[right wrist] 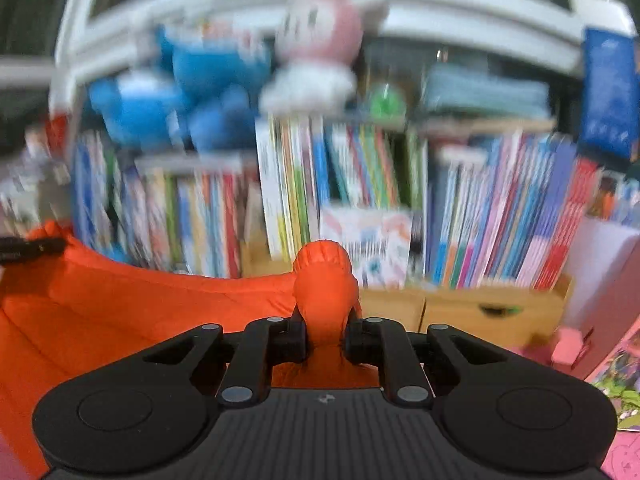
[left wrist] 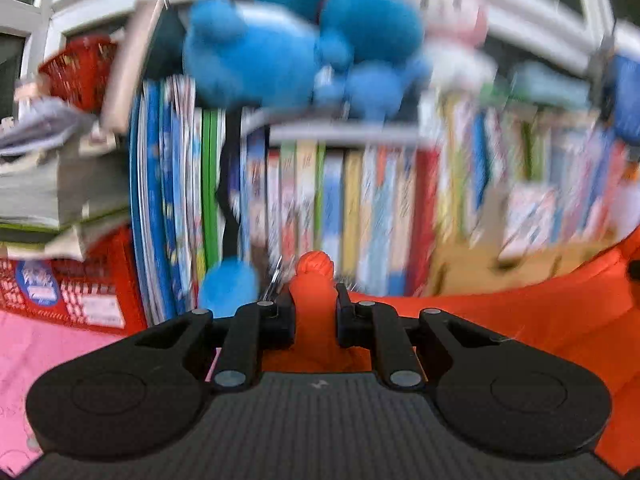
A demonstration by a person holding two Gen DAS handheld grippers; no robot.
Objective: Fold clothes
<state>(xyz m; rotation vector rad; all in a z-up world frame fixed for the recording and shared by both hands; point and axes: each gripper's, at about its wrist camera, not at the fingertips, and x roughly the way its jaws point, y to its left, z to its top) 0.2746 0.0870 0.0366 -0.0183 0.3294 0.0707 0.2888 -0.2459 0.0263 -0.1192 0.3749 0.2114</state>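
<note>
An orange garment (left wrist: 500, 316) hangs stretched between my two grippers, lifted off the surface. My left gripper (left wrist: 314, 304) is shut on a bunched fold of it, which sticks up between the black fingers. The cloth runs off to the right in the left wrist view. My right gripper (right wrist: 326, 320) is shut on another bunched fold of the same orange garment (right wrist: 120, 304), which spreads to the left in the right wrist view. Both views are blurred by motion.
A bookshelf (right wrist: 400, 200) packed with colourful books faces both grippers, with blue plush toys (left wrist: 280, 52) and a pink-white plush (right wrist: 320, 40) on top. A red crate (left wrist: 72, 292) and stacked papers stand at left. A pink surface (left wrist: 48, 360) lies below.
</note>
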